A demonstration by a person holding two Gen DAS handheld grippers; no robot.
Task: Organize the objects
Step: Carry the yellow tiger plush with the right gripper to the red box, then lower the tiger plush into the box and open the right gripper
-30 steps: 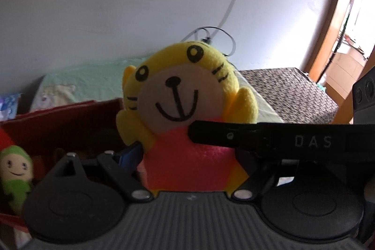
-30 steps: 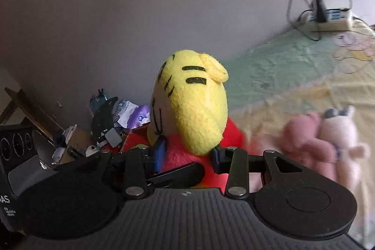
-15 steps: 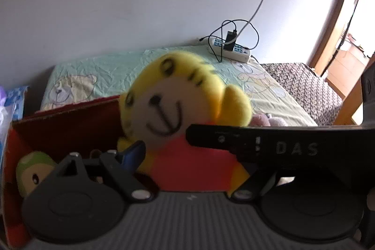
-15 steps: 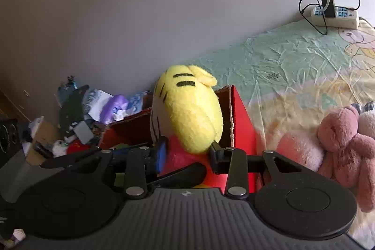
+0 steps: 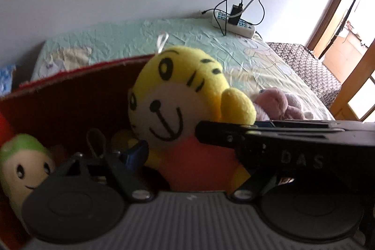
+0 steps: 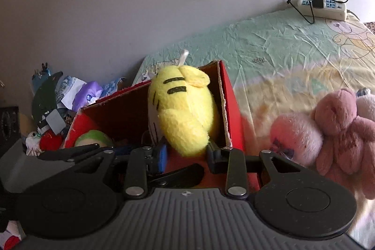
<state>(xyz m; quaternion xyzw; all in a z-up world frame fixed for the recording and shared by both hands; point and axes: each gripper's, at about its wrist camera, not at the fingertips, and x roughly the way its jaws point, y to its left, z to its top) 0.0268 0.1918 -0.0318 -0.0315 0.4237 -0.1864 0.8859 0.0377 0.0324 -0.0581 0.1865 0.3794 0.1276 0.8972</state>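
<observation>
A yellow tiger plush (image 5: 178, 109) in a red-orange shirt is low inside the red cardboard box (image 5: 70, 95). Both grippers hold it. My left gripper (image 5: 194, 156) is shut on its body from the front, with the face above the fingers. My right gripper (image 6: 186, 154) is shut on it from the side, below the yellow head (image 6: 185, 109). The right gripper's black finger (image 5: 234, 132) crosses the left wrist view. The box's right wall (image 6: 228, 109) stands beside the plush. A green-haired doll (image 5: 23, 165) lies in the box at the left.
Pink and white plush toys (image 6: 332, 130) lie on the bed sheet (image 6: 281, 50) right of the box. A power strip (image 6: 323, 5) with cables is at the wall. A clutter pile (image 6: 61, 104) sits left of the box. A wooden door frame (image 5: 337, 15) is far right.
Both grippers have lowered the tiger plush from above the box down into it. The box walls now rise around the plush and the bed and toys have come into view.
</observation>
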